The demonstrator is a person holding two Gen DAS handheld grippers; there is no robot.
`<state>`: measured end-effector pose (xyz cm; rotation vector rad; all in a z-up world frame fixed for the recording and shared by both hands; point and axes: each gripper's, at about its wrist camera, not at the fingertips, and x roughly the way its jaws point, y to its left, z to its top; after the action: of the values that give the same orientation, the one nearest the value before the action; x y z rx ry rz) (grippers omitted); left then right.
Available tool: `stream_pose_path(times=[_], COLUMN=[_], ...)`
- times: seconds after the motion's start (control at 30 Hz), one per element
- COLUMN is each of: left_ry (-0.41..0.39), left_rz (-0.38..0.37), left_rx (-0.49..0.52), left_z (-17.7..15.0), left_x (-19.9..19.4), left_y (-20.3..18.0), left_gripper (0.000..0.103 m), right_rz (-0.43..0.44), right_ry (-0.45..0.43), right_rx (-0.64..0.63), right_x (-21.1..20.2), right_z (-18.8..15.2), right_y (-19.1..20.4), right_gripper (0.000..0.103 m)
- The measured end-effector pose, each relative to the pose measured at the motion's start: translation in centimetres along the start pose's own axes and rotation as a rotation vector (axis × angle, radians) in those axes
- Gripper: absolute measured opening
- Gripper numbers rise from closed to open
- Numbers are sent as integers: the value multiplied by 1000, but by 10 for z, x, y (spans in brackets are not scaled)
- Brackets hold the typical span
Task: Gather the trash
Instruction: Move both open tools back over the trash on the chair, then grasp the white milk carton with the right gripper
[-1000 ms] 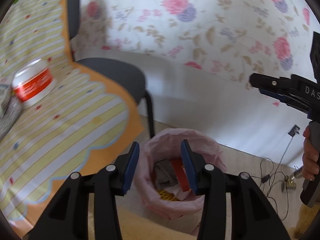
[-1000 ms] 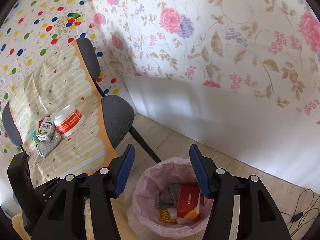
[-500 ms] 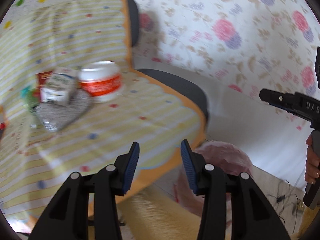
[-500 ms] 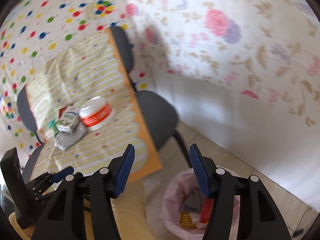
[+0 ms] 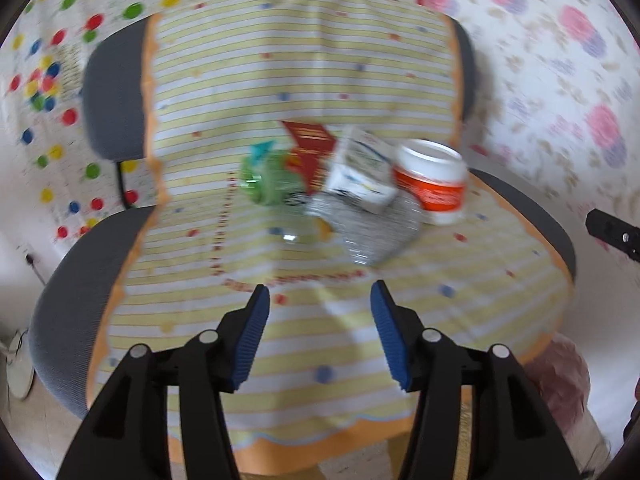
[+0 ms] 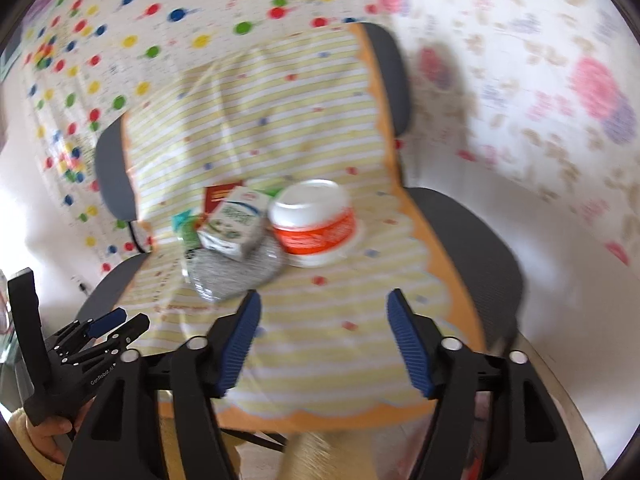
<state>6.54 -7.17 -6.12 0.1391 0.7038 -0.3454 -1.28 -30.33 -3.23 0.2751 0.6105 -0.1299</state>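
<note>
A pile of trash lies on the striped cloth (image 5: 320,340): a white tub with a red label (image 5: 432,184) (image 6: 312,220), a white carton (image 5: 360,172) (image 6: 234,226) on a silver pouch (image 5: 368,228) (image 6: 232,272), a red packet (image 5: 310,144) (image 6: 218,196) and a green wrapper (image 5: 268,180). My left gripper (image 5: 318,336) is open and empty, short of the pile. My right gripper (image 6: 324,340) is open and empty, short of the tub. The left gripper also shows at the lower left of the right wrist view (image 6: 108,326).
The cloth covers two grey chairs (image 5: 80,280) (image 6: 472,240) set side by side. The pink-lined bin (image 5: 560,376) stands on the floor at the cloth's right corner. Papered walls rise behind and to the right.
Both grippers have swung left, away from the bin and over the cloth, so the trash pile now sits ahead of them. Both stay open and empty.
</note>
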Motion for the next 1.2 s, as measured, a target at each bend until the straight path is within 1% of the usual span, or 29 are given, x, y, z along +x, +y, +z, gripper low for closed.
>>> stream_pose_path(times=[0.1, 0.13, 0.23, 0.37, 0.43, 0.47, 0.5, 0.67, 0.73, 0.87, 0.93, 0.97, 1.07, 1.2], left_ry=[3, 4, 9, 12, 14, 15, 15, 16, 19, 25, 33, 36, 37, 41], left_rz=[27, 31, 46, 56, 54, 54, 56, 41, 32, 27, 25, 24, 23, 11], left_rx=[-31, -38, -60, -83, -85, -82, -81, -96, -93, -97, -106, -108, -100, -88], left_z=[4, 4, 9, 13, 16, 17, 18, 19, 18, 15, 14, 13, 11, 9], left_x=[11, 13, 23, 36, 43, 47, 50, 58, 61, 64, 66, 66, 62, 56], left_y=[21, 26, 41, 58, 64, 66, 68, 78, 80, 83, 85, 84, 81, 73], left_gripper=[54, 54, 54, 54, 54, 54, 54, 55, 55, 56, 56, 56, 56, 56], right_rz=[31, 39, 59, 73, 78, 88, 103, 119, 109, 90, 94, 92, 76, 80], right_ry=[17, 21, 45, 57, 74, 86, 102, 156, 174, 173, 180, 177, 153, 97], right_rx=[-38, -46, -69, -67, -44, -22, 13, 119, 176, 253, 281, 284, 228, 131], right_x=[28, 36, 69, 111, 131, 141, 155, 197, 210, 219, 220, 220, 208, 172], right_z=[10, 12, 21, 32, 36, 38, 40, 46, 45, 42, 40, 40, 38, 36], right_y=[25, 32, 55, 78, 86, 88, 92, 98, 96, 89, 86, 85, 88, 90], right_gripper=[79, 80, 81, 81, 82, 86, 87, 88, 88, 87, 80, 78, 73, 70])
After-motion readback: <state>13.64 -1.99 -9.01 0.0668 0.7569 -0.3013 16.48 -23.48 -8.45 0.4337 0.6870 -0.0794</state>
